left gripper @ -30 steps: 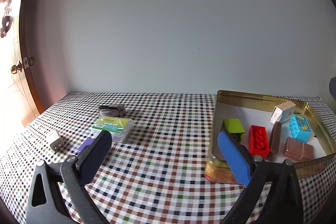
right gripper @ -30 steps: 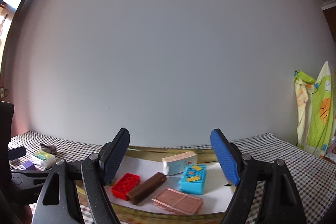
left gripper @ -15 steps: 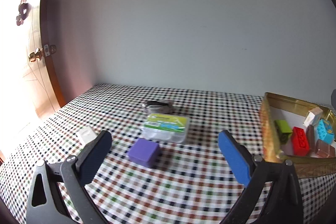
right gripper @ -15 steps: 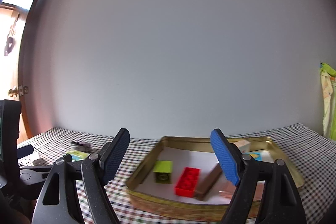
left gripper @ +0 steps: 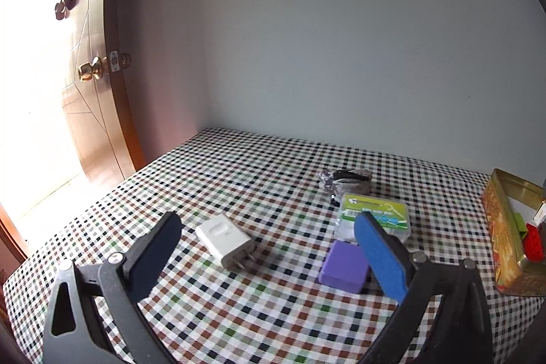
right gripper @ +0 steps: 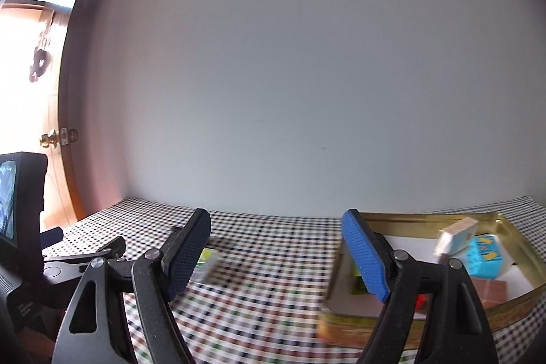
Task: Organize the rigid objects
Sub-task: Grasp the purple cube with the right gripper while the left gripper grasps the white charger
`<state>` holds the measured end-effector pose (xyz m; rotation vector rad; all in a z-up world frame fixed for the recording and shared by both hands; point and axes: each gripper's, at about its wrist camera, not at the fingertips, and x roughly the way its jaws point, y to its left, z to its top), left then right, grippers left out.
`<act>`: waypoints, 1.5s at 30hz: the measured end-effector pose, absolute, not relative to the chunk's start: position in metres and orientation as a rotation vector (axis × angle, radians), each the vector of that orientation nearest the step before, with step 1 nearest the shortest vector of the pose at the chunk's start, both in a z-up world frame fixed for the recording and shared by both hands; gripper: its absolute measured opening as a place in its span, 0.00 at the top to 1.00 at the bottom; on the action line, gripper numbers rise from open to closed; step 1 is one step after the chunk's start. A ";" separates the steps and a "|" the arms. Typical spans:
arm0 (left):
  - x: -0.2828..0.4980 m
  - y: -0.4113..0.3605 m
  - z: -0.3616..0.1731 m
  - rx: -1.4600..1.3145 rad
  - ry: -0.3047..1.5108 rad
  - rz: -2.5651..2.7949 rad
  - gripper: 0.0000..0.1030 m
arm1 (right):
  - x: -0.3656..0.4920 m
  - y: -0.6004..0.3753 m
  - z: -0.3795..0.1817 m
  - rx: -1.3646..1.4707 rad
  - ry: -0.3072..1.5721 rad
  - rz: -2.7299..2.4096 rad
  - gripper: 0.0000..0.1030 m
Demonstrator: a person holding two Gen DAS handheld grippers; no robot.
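My left gripper [left gripper: 269,248] is open over the checked tablecloth, nothing between its fingers. A white plug adapter [left gripper: 225,241] lies in the gap ahead of it. A purple block [left gripper: 344,266] sits partly behind the right finger, with a clear green-labelled box [left gripper: 373,217] and a dark bundle [left gripper: 348,180] beyond. The gold tin [left gripper: 505,244] stands at the right edge. My right gripper [right gripper: 276,251] is open and empty; the tin [right gripper: 423,306] with a blue box [right gripper: 484,256], a brown bar and a white-ended box [right gripper: 455,234] lies to its right.
A wooden door [left gripper: 92,111] with a brass knob [left gripper: 89,73] stands at the table's left. A plain wall runs behind the table. The left gripper's body and its screen [right gripper: 13,200] fill the left edge of the right wrist view.
Both views have swung left: the tin slid to the right edge, and the adapter, purple block and clear box came close in front of my left gripper. Both grippers stayed open.
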<state>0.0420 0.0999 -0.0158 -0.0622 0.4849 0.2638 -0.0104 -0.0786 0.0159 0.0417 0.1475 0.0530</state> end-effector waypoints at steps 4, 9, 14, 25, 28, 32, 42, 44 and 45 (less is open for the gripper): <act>0.048 0.117 -0.017 -0.064 0.492 0.283 0.00 | 0.001 -0.064 0.013 0.049 0.173 0.081 0.21; 0.060 0.149 -0.023 -0.086 0.544 0.319 0.00 | 0.017 -0.046 0.009 0.039 0.251 0.111 0.21; 0.077 0.180 -0.031 -0.105 0.622 0.369 0.00 | 0.028 -0.035 0.009 0.063 0.315 0.152 0.21; 0.095 0.192 -0.046 -0.102 0.727 0.401 0.00 | 0.079 0.020 -0.021 0.027 0.675 0.279 0.21; 0.096 0.201 -0.047 -0.111 0.734 0.428 0.00 | 0.091 0.032 -0.029 0.023 0.738 0.289 0.21; 0.096 0.211 -0.046 -0.105 0.733 0.465 0.00 | 0.104 0.044 -0.042 -0.010 0.840 0.278 0.33; 0.094 0.239 -0.050 -0.171 0.748 0.480 0.01 | 0.092 0.023 -0.036 0.035 0.795 0.307 0.59; 0.092 0.235 -0.048 -0.173 0.724 0.440 0.01 | 0.082 0.015 -0.028 0.063 0.722 0.313 0.59; 0.092 0.227 -0.046 -0.152 0.708 0.400 0.01 | 0.076 0.010 -0.024 0.067 0.682 0.304 0.59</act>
